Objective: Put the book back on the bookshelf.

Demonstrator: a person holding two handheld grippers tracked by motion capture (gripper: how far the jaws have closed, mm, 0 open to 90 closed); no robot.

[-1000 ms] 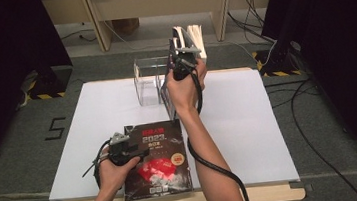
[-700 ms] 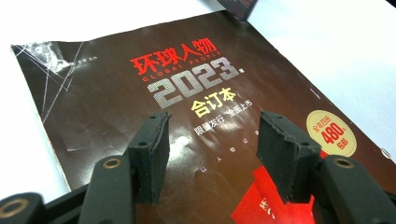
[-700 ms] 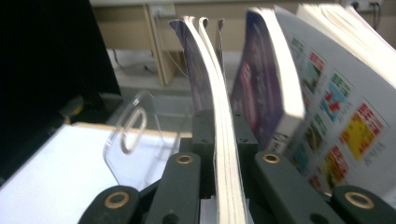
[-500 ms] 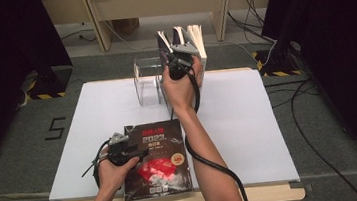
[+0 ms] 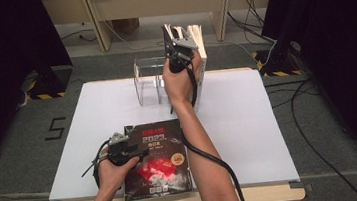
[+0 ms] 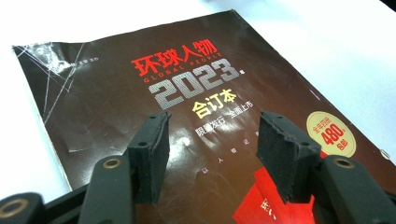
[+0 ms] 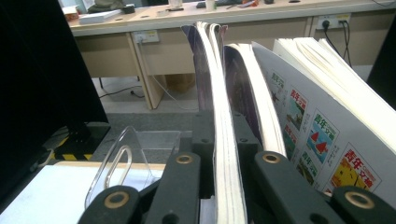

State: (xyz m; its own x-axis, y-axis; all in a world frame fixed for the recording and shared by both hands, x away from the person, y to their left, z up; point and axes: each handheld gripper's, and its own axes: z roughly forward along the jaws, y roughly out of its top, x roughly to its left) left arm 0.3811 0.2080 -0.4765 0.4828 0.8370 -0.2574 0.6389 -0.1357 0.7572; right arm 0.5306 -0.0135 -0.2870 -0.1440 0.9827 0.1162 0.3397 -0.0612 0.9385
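White tabletop point(image 5: 249, 123) amid dark curtains point(image 5: 5, 53)

Your right gripper point(image 5: 179, 44) has shifted slightly left along the top of the standing books point(image 5: 195, 36) since a second ago, and the thin book point(image 7: 223, 140) it clamps now leans away from its neighbours.

The magazine point(image 6: 140, 93) has a glossy, creased paper cover; the holder point(image 5: 149, 81) looks like clear smooth plastic; the counter point(image 5: 249, 118) is matt white; the fingers point(image 6: 152, 149) carry rough black pads.
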